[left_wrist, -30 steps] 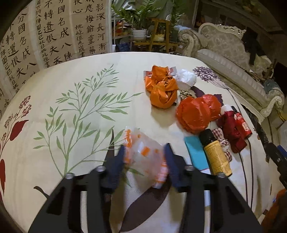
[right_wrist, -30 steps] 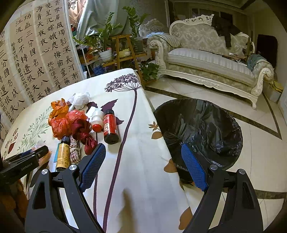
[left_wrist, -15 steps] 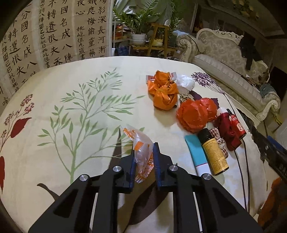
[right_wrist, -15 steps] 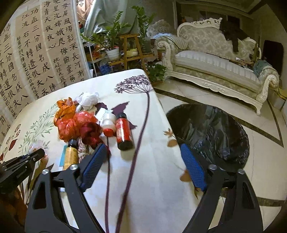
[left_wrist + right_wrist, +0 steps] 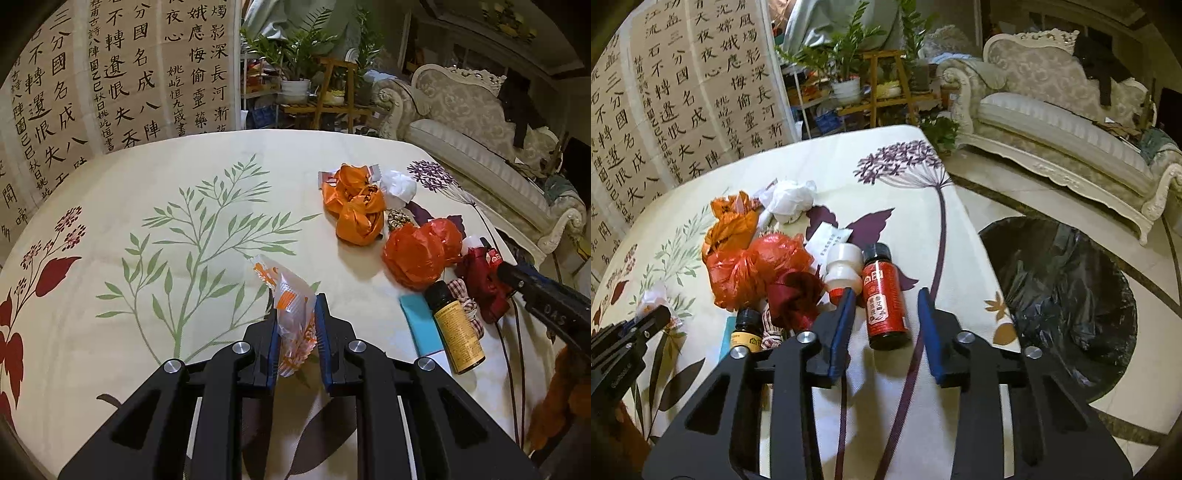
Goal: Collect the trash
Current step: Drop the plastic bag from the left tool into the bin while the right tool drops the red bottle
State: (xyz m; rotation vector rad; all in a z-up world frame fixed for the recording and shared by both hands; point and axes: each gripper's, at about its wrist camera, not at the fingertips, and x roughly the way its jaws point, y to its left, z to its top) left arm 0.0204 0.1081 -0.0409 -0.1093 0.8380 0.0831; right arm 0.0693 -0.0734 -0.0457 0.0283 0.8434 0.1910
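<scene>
My left gripper (image 5: pixel 295 306) is shut on a clear and orange snack wrapper (image 5: pixel 291 306), held just above the floral tablecloth (image 5: pixel 147 229). My right gripper (image 5: pixel 886 299) is open, its jaws on either side of a red bottle (image 5: pixel 884 299) lying on the table. A black-lined trash bin (image 5: pixel 1060 291) stands on the floor to the right of the table. More trash lies in a pile: an orange bag (image 5: pixel 354 206), a red bag (image 5: pixel 421 251), white tissue (image 5: pixel 399 184), a yellow-label bottle (image 5: pixel 456 328), a dark red ribbon (image 5: pixel 796 295).
A white-capped bottle (image 5: pixel 844 266) and a paper slip (image 5: pixel 829 238) lie beside the red bottle. A blue card (image 5: pixel 421 321) lies under the yellow-label bottle. A sofa (image 5: pixel 1063 122) and a plant stand (image 5: pixel 886 85) are beyond the table. A calligraphy screen (image 5: pixel 110 81) stands behind.
My left gripper closed on the snack wrapper and lifted it slightly. My right gripper moved left from the bin to the table and now straddles the red bottle, jaws narrower.
</scene>
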